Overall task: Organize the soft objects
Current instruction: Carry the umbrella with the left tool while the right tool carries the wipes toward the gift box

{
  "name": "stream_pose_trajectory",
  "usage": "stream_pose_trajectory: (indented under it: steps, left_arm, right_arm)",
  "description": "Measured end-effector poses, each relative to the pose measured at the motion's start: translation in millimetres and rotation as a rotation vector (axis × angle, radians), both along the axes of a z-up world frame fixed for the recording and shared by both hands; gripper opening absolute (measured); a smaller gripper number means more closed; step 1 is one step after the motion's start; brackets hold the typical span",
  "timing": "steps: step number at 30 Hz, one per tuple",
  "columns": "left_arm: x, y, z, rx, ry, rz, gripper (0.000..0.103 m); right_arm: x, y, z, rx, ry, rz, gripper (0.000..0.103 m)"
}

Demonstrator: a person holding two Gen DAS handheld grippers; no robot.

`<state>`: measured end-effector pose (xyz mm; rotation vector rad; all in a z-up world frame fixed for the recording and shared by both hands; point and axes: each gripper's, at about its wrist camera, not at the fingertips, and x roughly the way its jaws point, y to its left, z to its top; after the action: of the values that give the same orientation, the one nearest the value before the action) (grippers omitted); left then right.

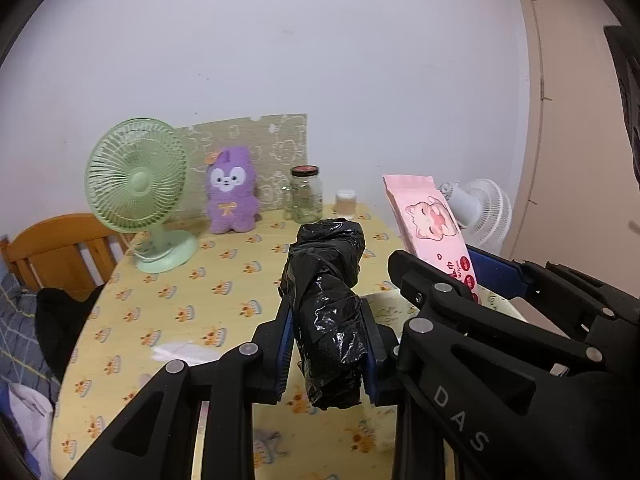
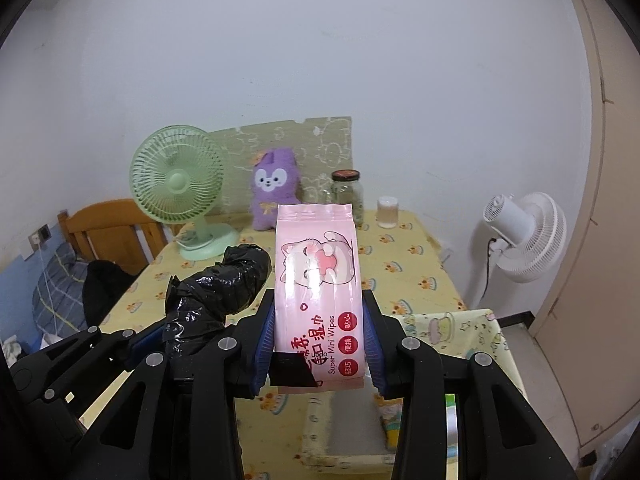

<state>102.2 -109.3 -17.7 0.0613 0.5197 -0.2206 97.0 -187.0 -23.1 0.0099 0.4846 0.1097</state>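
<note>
item one: left gripper (image 1: 326, 344), its blue pads clamped on either side of a roll of black plastic bags (image 1: 326, 300). the roll was held off the surface (image 1: 168, 312), standing up and leaning away from the camera, its crumpled upper end well above the pads.

item two: right gripper (image 2: 320, 344), closed on a pink pack of wet wipes (image 2: 318, 280). the pack stood upright between the pads, cat drawing and red lettering facing the camera, a black strip across its lower left corner. it, too, was clear of the surface. the two grippers were side by side, the roll just left of the pack.

item three: surface covered in a yellow printed cloth. at its far edge, left to right: a green desk fan (image 1: 138, 188), a purple plush toy (image 1: 232, 194) propped upright against a patterned board (image 1: 276, 148), a glass jar (image 1: 306, 194) with a dark lid, and a small lidded container (image 1: 346, 202).

item four: a fabric-lined box (image 2: 452, 340), seen in the right wrist view, open-topped, below and right of the held pack.

item five: surroundings. a wooden chair (image 1: 60, 252) at the left, a white standing fan (image 2: 524, 236) at the right by the wall, a white scrap (image 1: 182, 352) lying on the cloth near the left gripper.
</note>
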Motion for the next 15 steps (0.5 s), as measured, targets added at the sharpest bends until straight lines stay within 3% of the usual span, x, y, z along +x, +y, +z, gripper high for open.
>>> stream_pose_trajectory:
  steps: [15]
  left_arm:
    - [20,-48,-20,0.008,0.037,-0.110,0.029]
  right_arm:
    - [12,-50,-18,-0.003,0.017,-0.070,0.043]
